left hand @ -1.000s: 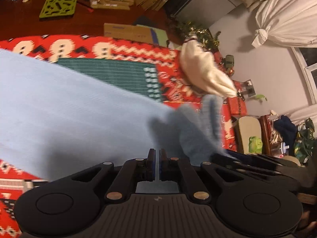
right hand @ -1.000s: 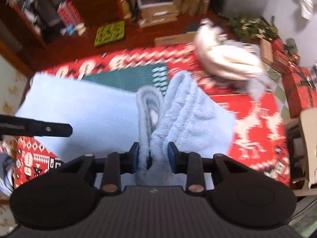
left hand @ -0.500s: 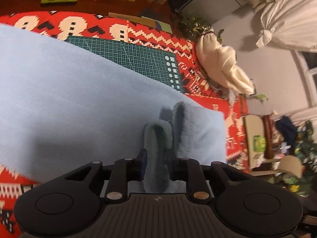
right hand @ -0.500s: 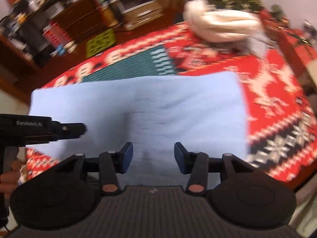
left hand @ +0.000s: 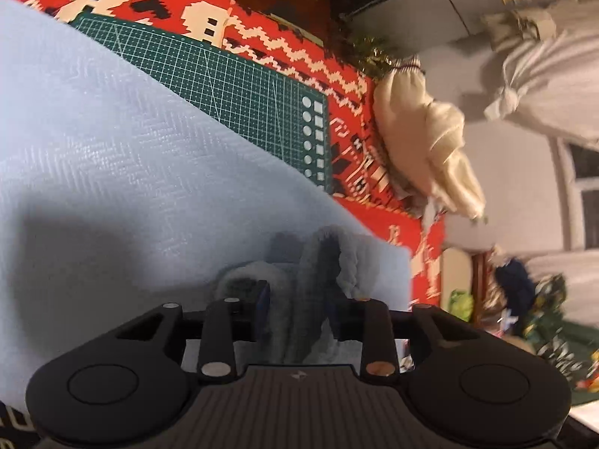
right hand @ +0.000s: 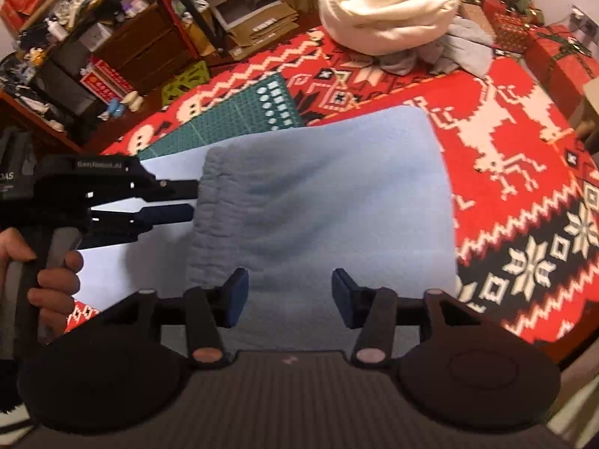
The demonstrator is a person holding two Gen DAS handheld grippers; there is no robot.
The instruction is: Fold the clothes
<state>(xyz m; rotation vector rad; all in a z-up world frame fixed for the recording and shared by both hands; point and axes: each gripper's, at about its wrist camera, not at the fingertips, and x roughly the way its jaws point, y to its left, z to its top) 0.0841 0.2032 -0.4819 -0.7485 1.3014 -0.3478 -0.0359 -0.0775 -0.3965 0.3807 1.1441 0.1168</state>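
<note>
A person's hand (right hand: 45,273) at the left edge of the right wrist view grips the handle of the left tool (right hand: 192,198), which reaches in level from the left so that its two dark fingers end at the ribbed left edge of the light blue garment (right hand: 322,194). Only the curled fingers of that hand show; the rest is cut off by the frame. The left tool's jaws have just been opening. In its own view the left tool (left hand: 297,312) stands narrowly parted with a bunched fold of the blue fabric rising between the pads, and I cannot tell whether the pads still press on it, because the fold hides the right pad.

The right tool (right hand: 290,295) tilts down over the near edge of the garment at the bottom centre of the frame. Its jaws have just been opening and stand wide, with flat fabric beyond the gap and nothing pinched. The hand that carries it is out of sight.

The garment lies folded over, a thicker fleecy layer on a paler one, on a red patterned cloth (right hand: 505,142) covering the worktop. It partly hides a green cutting mat (left hand: 232,86) toward the upper left. A cream garment (right hand: 385,15) sits bundled at the top centre of the right wrist view, well apart from the blue one, with a greyish piece beside it that is hard to make out.
</note>
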